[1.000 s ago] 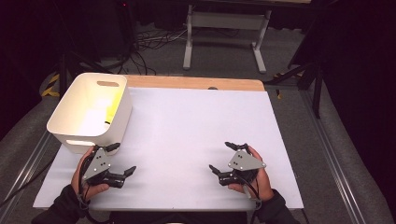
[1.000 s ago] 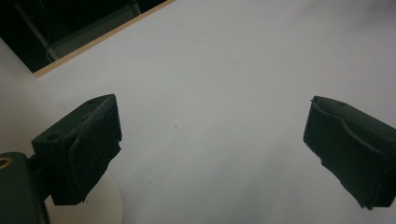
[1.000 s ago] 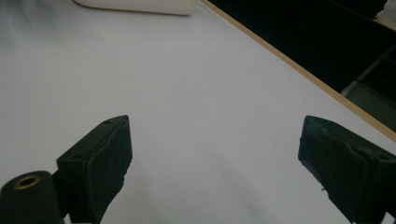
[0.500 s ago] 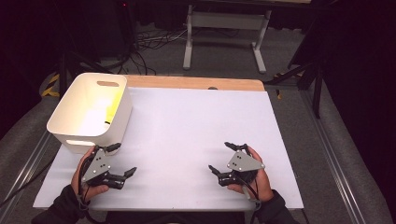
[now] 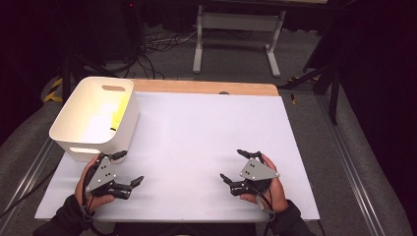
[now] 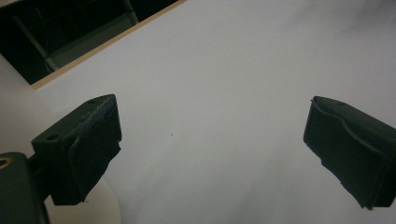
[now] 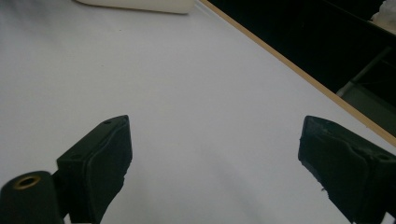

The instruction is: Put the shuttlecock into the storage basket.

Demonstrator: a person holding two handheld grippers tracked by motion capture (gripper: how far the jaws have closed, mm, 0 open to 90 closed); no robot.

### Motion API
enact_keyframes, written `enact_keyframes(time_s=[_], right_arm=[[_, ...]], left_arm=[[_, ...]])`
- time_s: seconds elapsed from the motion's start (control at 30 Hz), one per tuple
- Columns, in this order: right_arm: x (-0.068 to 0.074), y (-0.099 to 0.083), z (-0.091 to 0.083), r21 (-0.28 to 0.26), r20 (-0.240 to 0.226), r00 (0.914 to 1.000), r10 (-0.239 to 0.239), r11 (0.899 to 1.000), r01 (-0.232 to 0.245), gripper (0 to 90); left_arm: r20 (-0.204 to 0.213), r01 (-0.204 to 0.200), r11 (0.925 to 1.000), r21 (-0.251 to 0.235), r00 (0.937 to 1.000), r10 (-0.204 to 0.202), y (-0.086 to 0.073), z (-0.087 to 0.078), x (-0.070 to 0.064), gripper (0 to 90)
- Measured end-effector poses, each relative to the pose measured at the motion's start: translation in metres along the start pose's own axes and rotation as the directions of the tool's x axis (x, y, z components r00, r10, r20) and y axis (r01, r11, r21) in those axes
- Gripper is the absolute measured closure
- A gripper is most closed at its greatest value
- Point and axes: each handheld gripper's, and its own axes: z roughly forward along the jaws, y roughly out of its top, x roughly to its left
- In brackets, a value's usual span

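White plastic bin (image 5: 78, 129) stands at the table's (image 5: 206, 137) near-left, just ahead of the left gripper (image 5: 129, 168), whose jaws gape wide and empty, one tip almost at its wall; something yellow lies inside, too blurred to name. Right gripper (image 5: 235, 165), likewise wide and empty, rests well apart across bare white tabletop, so the left hand (image 5: 93, 189) looks better placed to reach in.

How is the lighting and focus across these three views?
High view: surroundings dark, table evenly lit, yellow glow inside the white bin. Left gripper view: left tool soft, the sheet greyish. Right gripper view: right tool blurred, far edge dark.
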Motion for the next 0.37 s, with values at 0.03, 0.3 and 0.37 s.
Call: enact_keyframes(time_s=[0.03,0.3,0.37], right_arm=[[-0.0006,-0.0001,0.0003,0.0,-0.002,1.0,0.004,1.0,-0.004,10.5],[-0.0025,-0.0022,0.0027,0.005,-0.013,0.9998,0.017,1.0,-0.017,10.9],[-0.0033,-0.0025,0.0036,0.004,-0.015,0.9997,0.021,1.0,-0.021,10.8]], left_arm=[[0.003,0.002,1.0,-0.001,1.0,-0.002,0.0,0.0001,0.0001,4.9],[-0.006,0.007,1.0,0.001,1.0,-0.007,0.0009,0.0009,0.0011,4.9],[-0.008,0.008,0.9999,0.006,0.9999,-0.008,0.0005,0.0017,0.0015,4.9]])
